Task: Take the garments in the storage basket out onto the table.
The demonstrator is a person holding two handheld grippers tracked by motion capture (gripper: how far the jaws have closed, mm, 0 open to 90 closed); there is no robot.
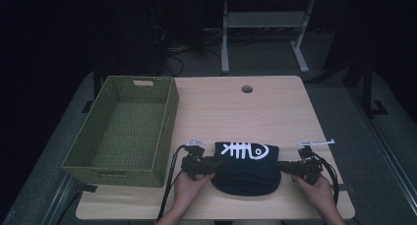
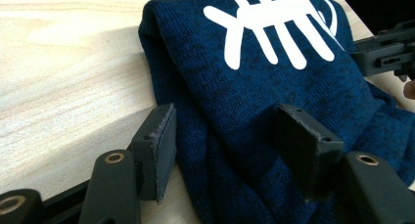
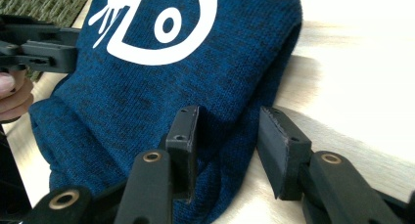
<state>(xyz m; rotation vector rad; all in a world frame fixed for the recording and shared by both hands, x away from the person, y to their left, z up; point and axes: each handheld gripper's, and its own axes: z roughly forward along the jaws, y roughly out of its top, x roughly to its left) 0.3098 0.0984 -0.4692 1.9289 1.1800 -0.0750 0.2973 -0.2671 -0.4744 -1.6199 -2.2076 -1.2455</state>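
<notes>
1. Scene: a folded dark blue sweater (image 1: pixel 247 168) with a white fishbone print lay near the front edge of the wooden table (image 1: pixel 236 107). A woven green basket (image 1: pixel 123 129) stood just to its left, with nothing in it.
2. Left gripper (image 1: pixel 209 165) sat at the sweater's left end. In the left gripper view its jaws straddled the bundle's edge (image 2: pixel 235 150); the right pad (image 2: pixel 306 145) lay against the knit, while the left pad (image 2: pixel 161 141) stood over the table beside the cloth. Not clamped, so I'd call it released.
3. Right gripper (image 1: pixel 285 167) sat at the right end. In the right gripper view the sweater's corner (image 3: pixel 220 136) lay between the jaws, with a gap showing on the outer pad (image 3: pixel 281 150) side. Released too, with no pinch on the cloth yet.
4. Step in hand, my read: both ends were bracketed for a two-handed pickup, with the grasp not made.
5. Next move likely called for closing both jaws through all the folded layers, then lifting level and carrying left over the basket wall.
6. Risk: a shallow bite catches only the top layer and the fold opens mid-lift.
</notes>
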